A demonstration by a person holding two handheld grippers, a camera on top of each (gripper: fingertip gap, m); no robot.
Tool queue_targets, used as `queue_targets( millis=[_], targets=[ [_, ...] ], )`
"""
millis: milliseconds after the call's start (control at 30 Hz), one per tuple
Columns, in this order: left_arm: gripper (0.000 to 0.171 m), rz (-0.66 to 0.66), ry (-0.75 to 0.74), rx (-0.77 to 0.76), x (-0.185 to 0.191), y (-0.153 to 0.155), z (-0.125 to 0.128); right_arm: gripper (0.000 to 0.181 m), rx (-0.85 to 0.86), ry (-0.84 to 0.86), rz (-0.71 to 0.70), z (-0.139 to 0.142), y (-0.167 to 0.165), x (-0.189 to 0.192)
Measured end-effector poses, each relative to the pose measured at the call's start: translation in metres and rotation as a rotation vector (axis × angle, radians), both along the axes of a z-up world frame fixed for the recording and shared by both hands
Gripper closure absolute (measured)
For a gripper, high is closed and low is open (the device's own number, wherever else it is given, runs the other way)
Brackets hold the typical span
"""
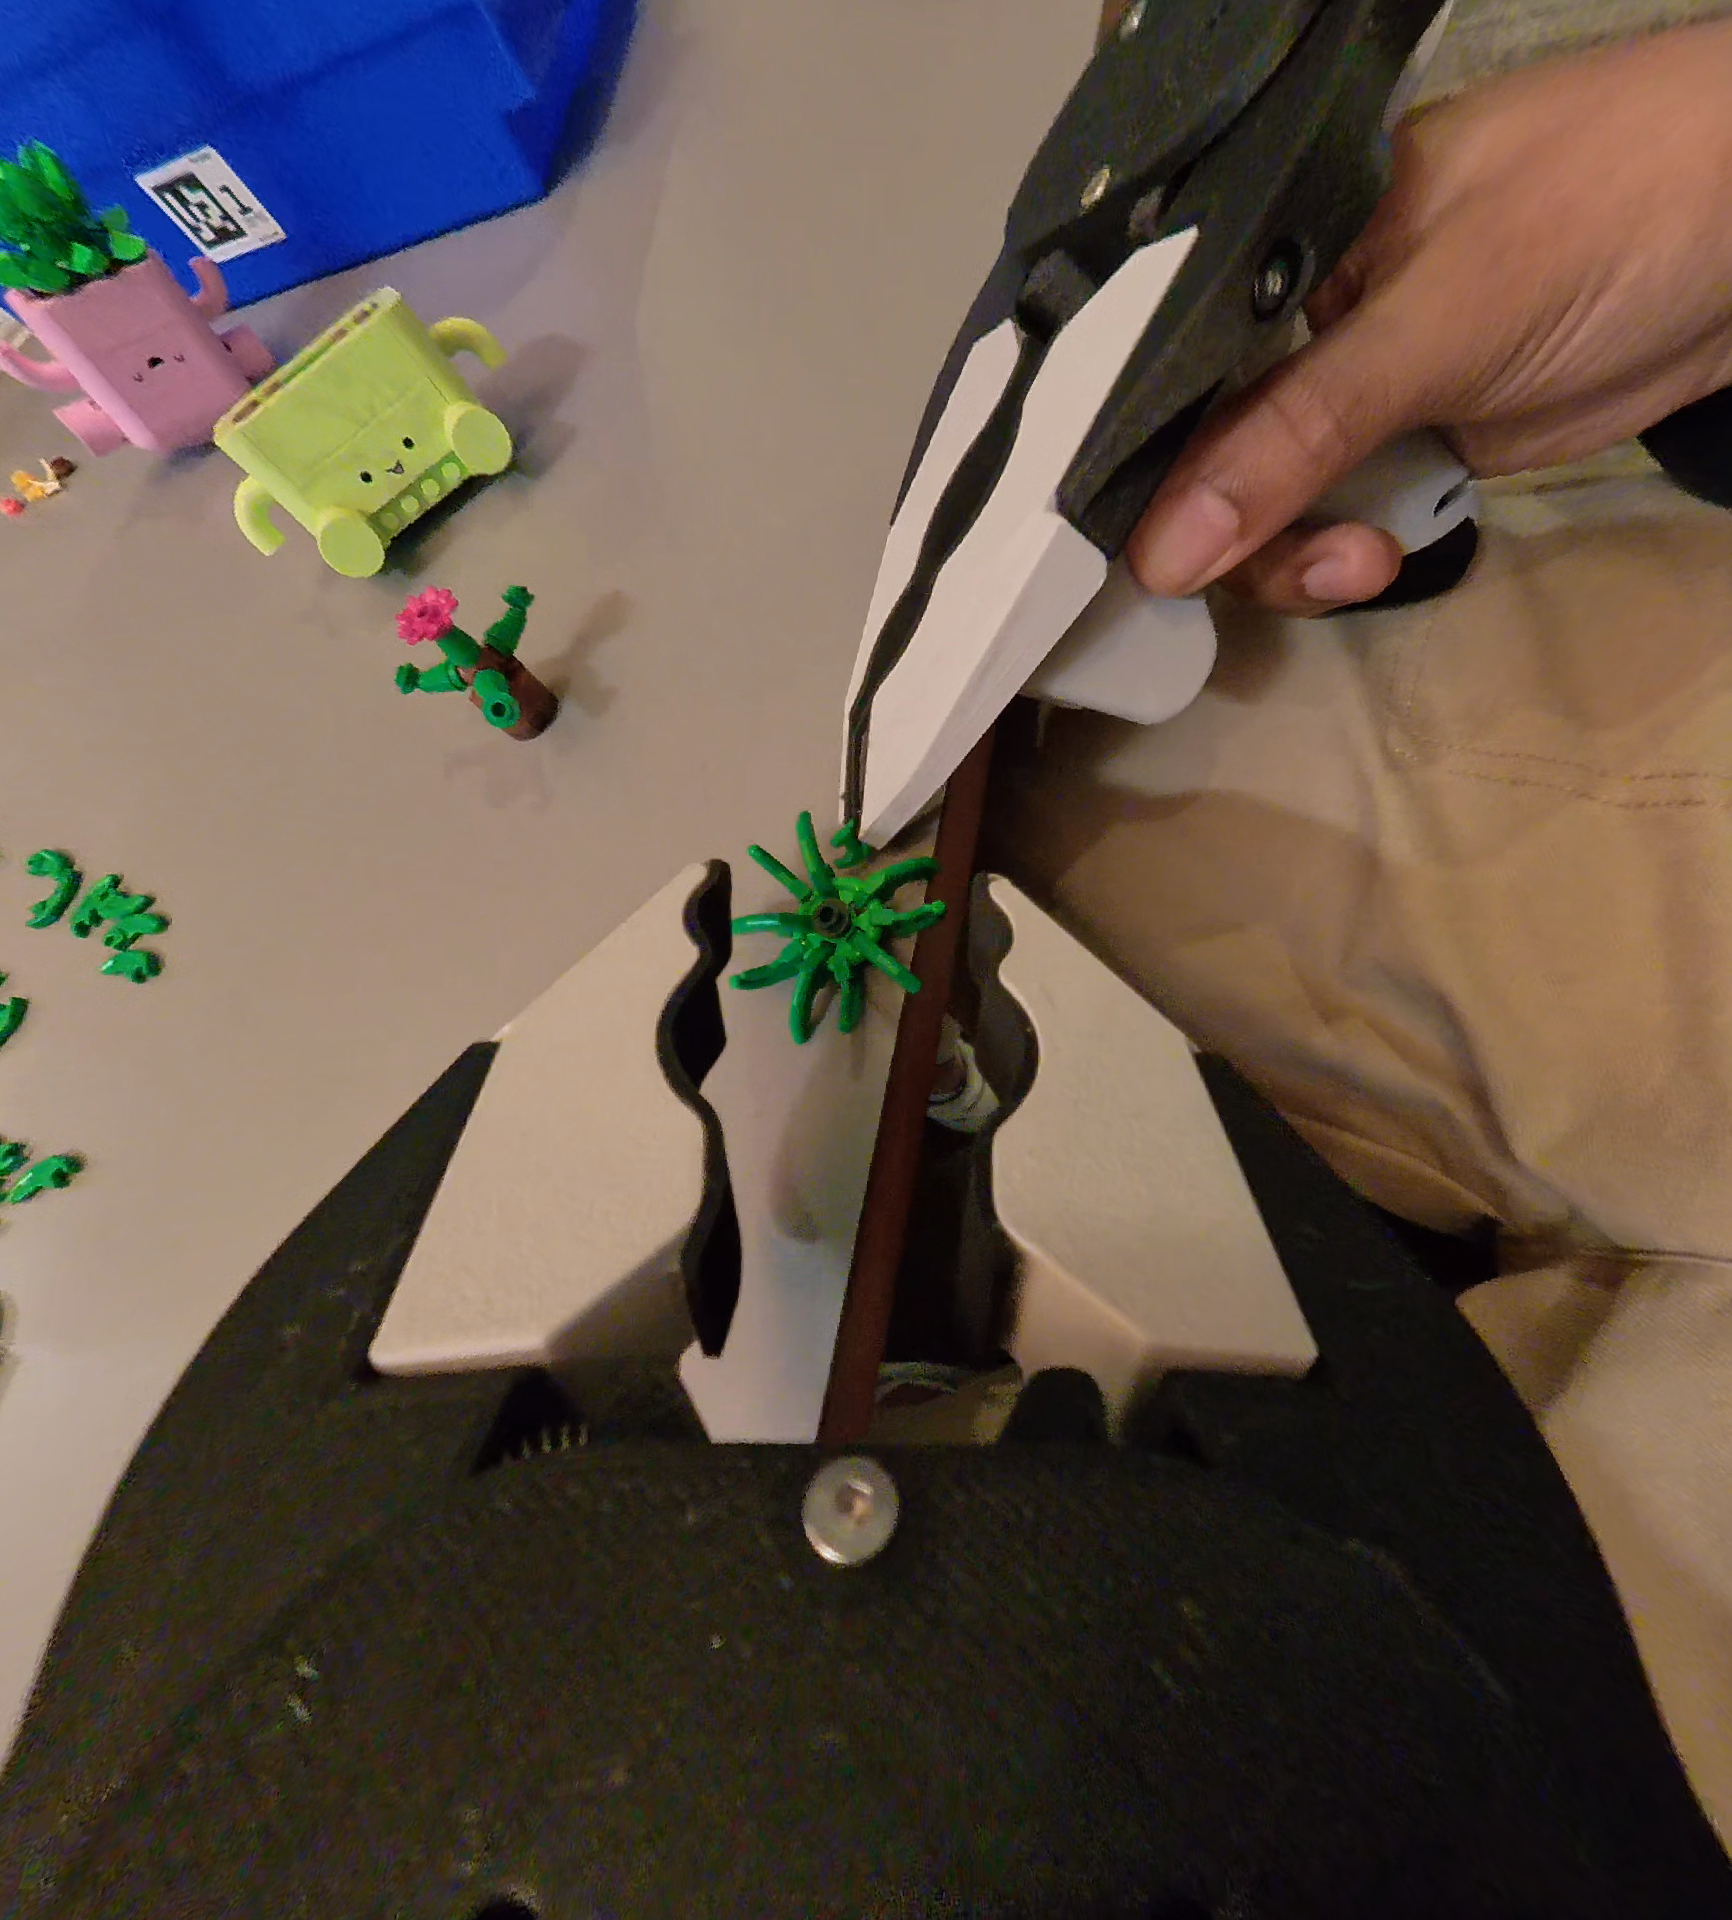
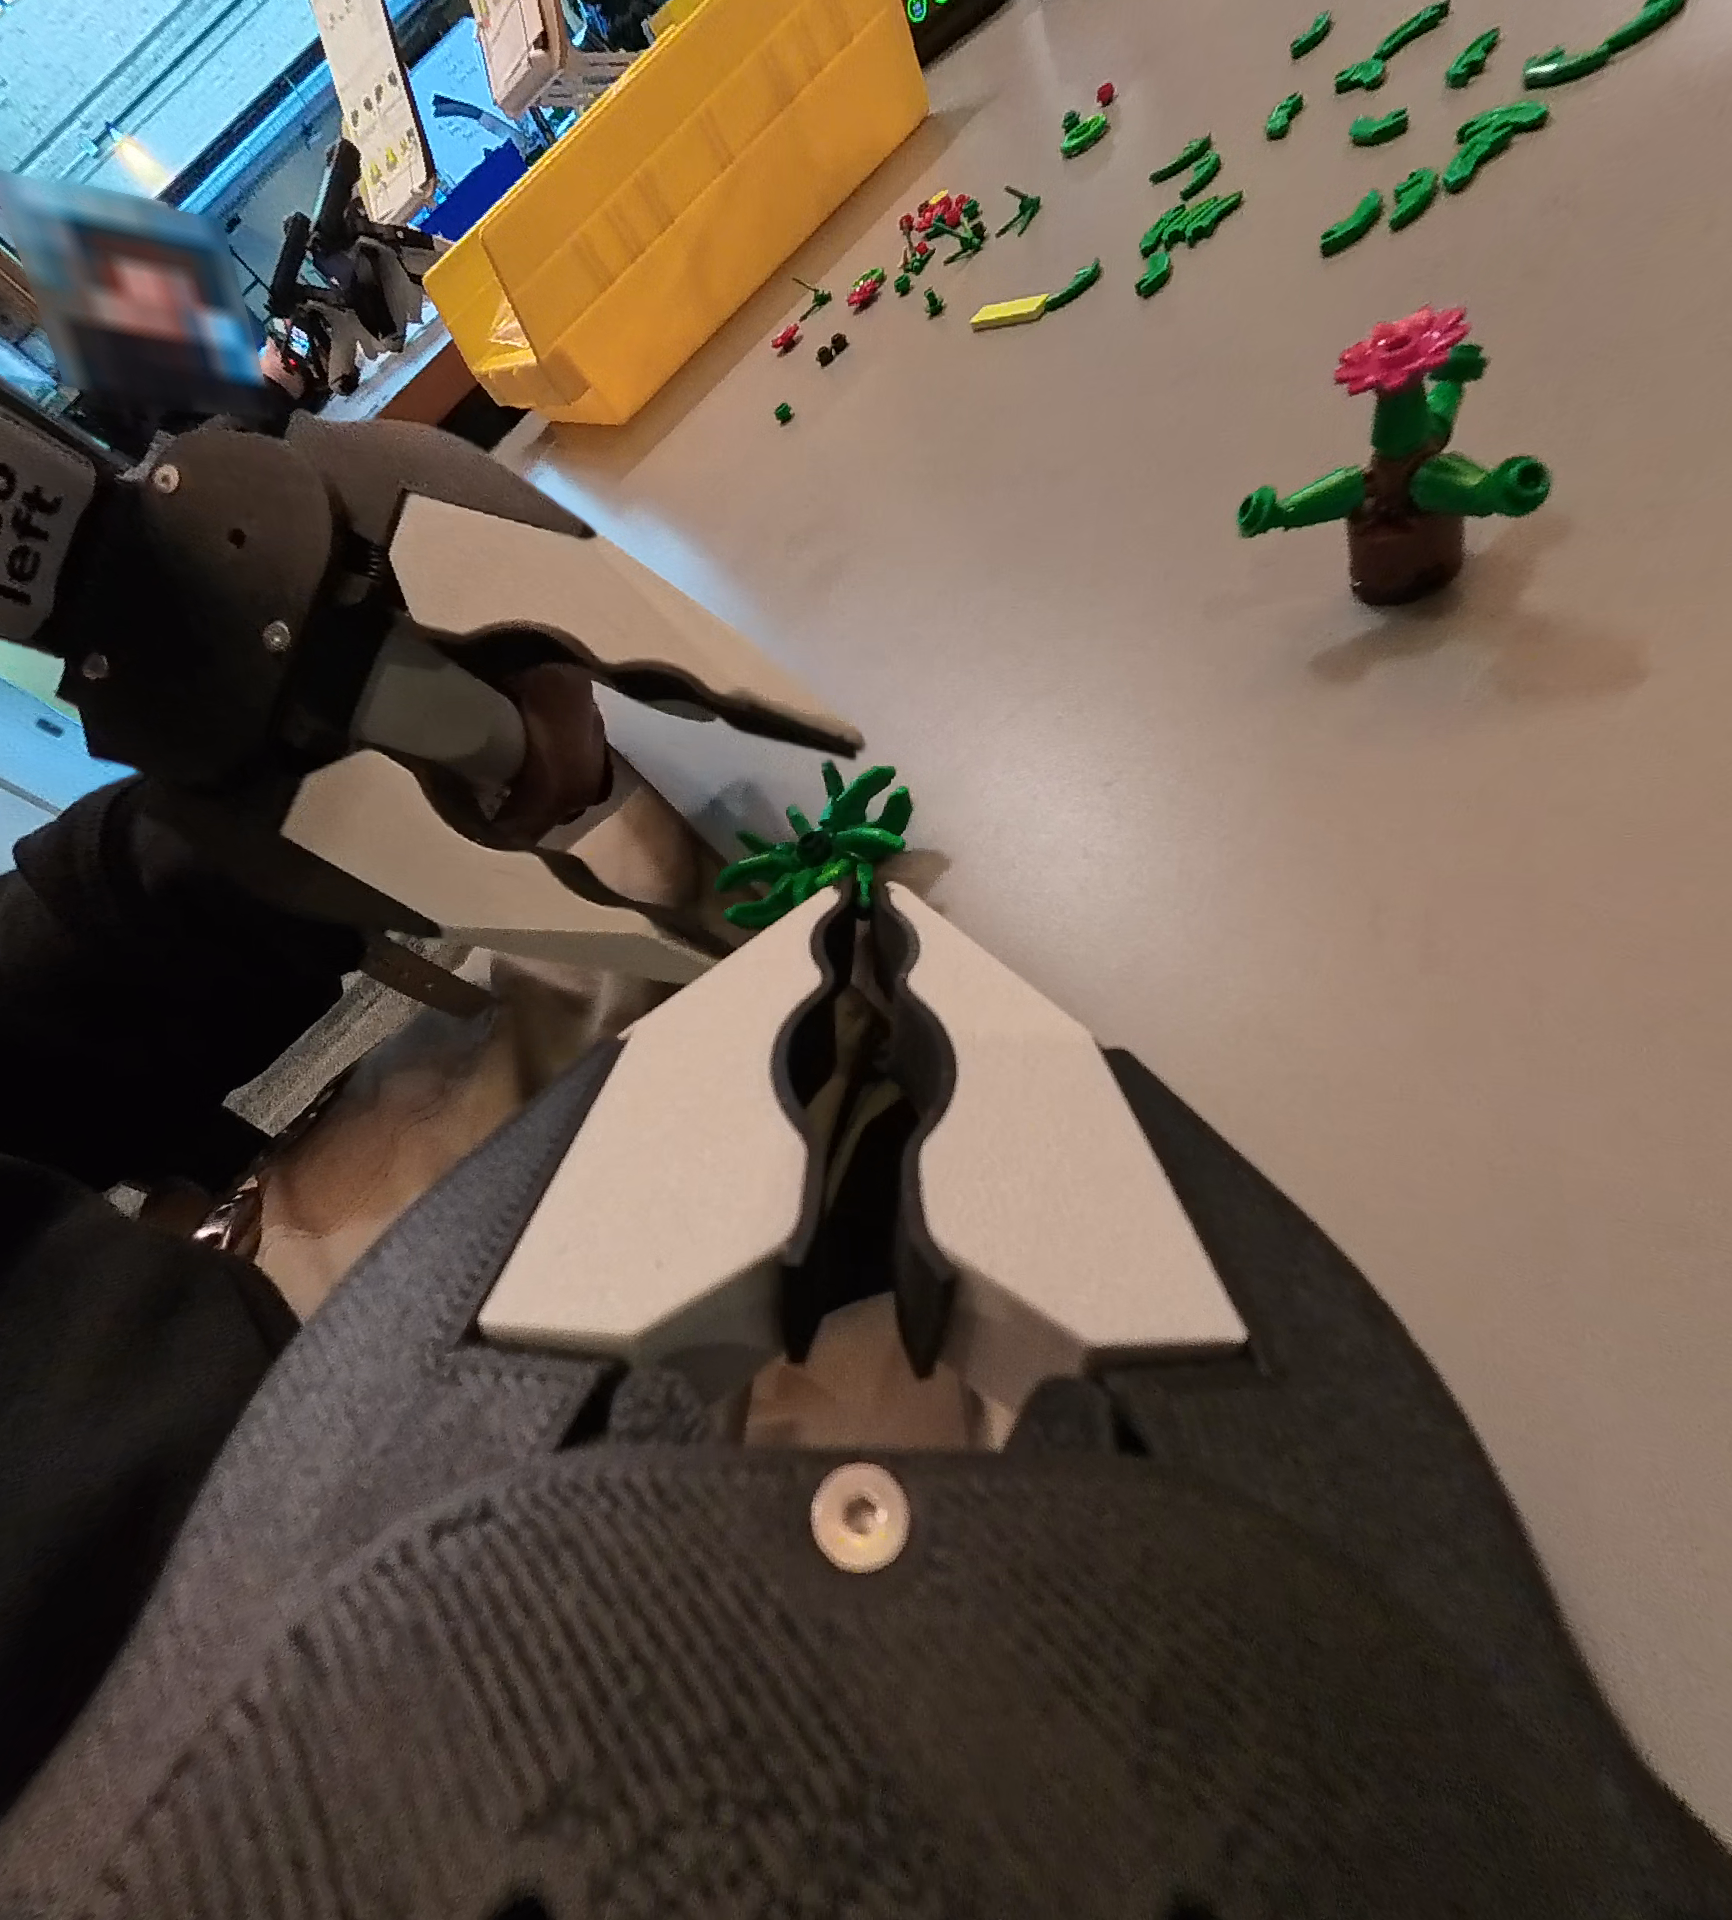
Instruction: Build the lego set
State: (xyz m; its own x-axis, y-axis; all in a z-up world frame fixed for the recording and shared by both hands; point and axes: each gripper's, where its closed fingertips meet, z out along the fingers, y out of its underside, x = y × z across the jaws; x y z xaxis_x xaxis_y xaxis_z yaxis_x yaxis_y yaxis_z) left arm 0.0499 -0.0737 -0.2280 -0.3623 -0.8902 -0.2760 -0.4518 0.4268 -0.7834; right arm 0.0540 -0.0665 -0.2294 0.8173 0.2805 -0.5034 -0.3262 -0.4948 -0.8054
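- Two grippers meet at the table's near edge in the left wrist view. The left gripper (image 1: 846,894) has matte beige wedge fingers with wavy black inner pads, set on a rough black body; they stand apart, with a spiky green leaf cluster (image 1: 834,928) between their tips.
- The cluster is glossy plastic, thin curved fronds radiating from a dark centre stud. What supports it cannot be made out.
- A thin brown edge (image 1: 903,1101) runs up through the gap between the fingers; what it is stays unclear.
- The right gripper (image 1: 867,821) comes down from upper right, held by a hand (image 1: 1527,343). Its fingers are pressed together on a small green leaf piece (image 1: 849,844) touching the cluster's rim.
- Farther off on the smooth grey table (image 1: 758,436) stand a pink pot figure (image 1: 140,353), a lime pot figure (image 1: 363,436) tipped over, and a small cactus with a pink flower (image 1: 472,665). Loose green leaves (image 1: 109,920) lie at left. A blue bin (image 1: 322,114) is cut off at the top.
- The right wrist view shows the right gripper's tips closed at the cluster (image 2: 820,847), the pinched leaf mostly hidden.
- The left gripper (image 2: 789,842) enters from the left, fingers apart.
- A yellow bin (image 2: 675,197) sits beyond, beside scattered red and green pieces (image 2: 935,229).
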Motion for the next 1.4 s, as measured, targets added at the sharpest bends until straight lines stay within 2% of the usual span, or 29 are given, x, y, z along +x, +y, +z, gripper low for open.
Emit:
queue_targets(
  millis=[167, 267, 367, 467, 567, 667, 800, 967, 1033, 1133, 1233, 1400],
  targets=[
    [0.118, 0.065, -0.064, -0.143, -0.004, 0.009, 0.023, 0.18, 0.034, -0.032, -0.011, 0.005, -0.005, 0.007],
    [0.119, 0.144, -0.1, -0.261, -0.006, 0.015, 0.035, 0.18, 0.036, -0.117, -0.043, 0.005, -0.008, 0.021],
    [0.122, 0.23, -0.079, -0.379, -0.013, 0.024, 0.034, 0.18, 0.06, -0.192, -0.058, 0.009, -0.009, 0.028],
    [0.126, 0.279, -0.055, -0.53, -0.018, 0.023, 0.034, 0.18, 0.129, -0.198, -0.009, 0.02, -0.01, 0.013],
    [0.138, 0.311, -0.04, -0.753, -0.027, 0.016, 0.039, 0.18, 0.196, -0.283, 0.02, 0.028, -0.009, 0.0],
    [0.146, 0.322, -0.043, -1.051, -0.035, 0.004, 0.043, 0.18, 0.22, -0.436, 0.033, 0.029, -0.007, -0.001],
    [0.144, 0.359, -0.02, -1.383, -0.039, -0.017, 0.03, 0.18, 0.226, -0.536, 0.09, 0.029, -0.002, -0.003],
    [0.135, 0.403, -0.071, -1.76, -0.031, -0.025, 0.017, 0.18, 0.203, -0.63, 0.245, 0.026, 0.009, -0.009],
    [0.131, 0.451, -0.108, -1.763, -0.028, -0.023, 0.01, 0.18, 0.17, -0.657, 0.324, 0.02, 0.011, -0.013],
    [0.127, 0.452, -0.169, -1.796, -0.024, -0.02, 0.017, 0.18, 0.103, -0.724, 0.392, 0.008, 0.014, -0.01],
    [0.126, 0.517, -0.2, -1.794, -0.024, -0.017, 0.011, 0.18, 0.098, -0.729, 0.441, 0.005, 0.015, -0.013],
    [0.129, 0.571, -0.286, -1.852, -0.027, -0.002, 0.016, 0.18, 0.109, -0.729, 0.508, 0.004, 0.011, -0.02]
  ],
)
